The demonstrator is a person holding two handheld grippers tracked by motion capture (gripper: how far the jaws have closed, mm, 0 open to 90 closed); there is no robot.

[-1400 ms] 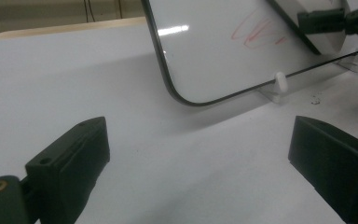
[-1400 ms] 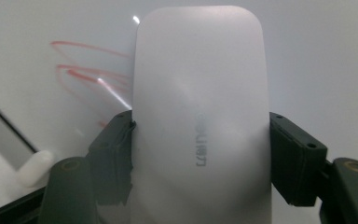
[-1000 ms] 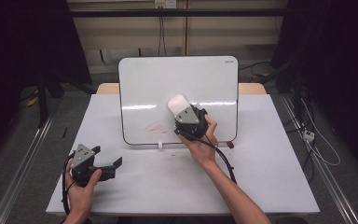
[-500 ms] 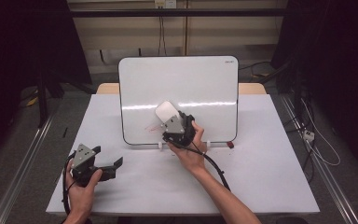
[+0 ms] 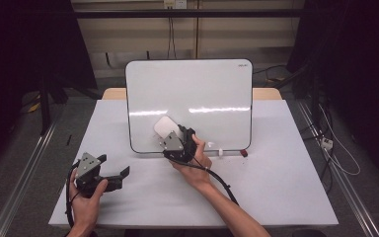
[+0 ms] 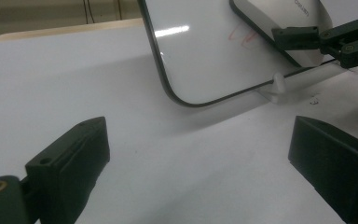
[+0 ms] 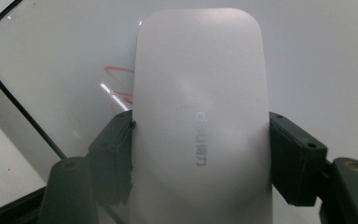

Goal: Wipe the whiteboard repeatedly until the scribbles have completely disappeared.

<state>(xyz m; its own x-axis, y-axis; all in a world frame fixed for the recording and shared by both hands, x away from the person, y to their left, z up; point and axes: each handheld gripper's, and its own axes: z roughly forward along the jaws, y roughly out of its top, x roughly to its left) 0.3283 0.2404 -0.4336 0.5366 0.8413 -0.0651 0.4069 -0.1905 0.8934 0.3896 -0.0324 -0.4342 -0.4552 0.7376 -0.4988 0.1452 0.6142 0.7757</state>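
A white whiteboard stands upright on the table, with red scribbles near its lower left corner. My right gripper is shut on a white eraser and presses it flat against the board's lower left, partly over the red marks. In the right gripper view the eraser sits between both jaws. My left gripper rests open on the table at the front left, nothing between its jaws. From the left gripper view, the board, the eraser and the red marks lie ahead.
The white table has free room at right and front. White clip feet and a small red object sit at the board's base. Cables lie on the floor to the right.
My right gripper has carried the eraser leftward and down across the board to its lower left. The left gripper has stayed put.
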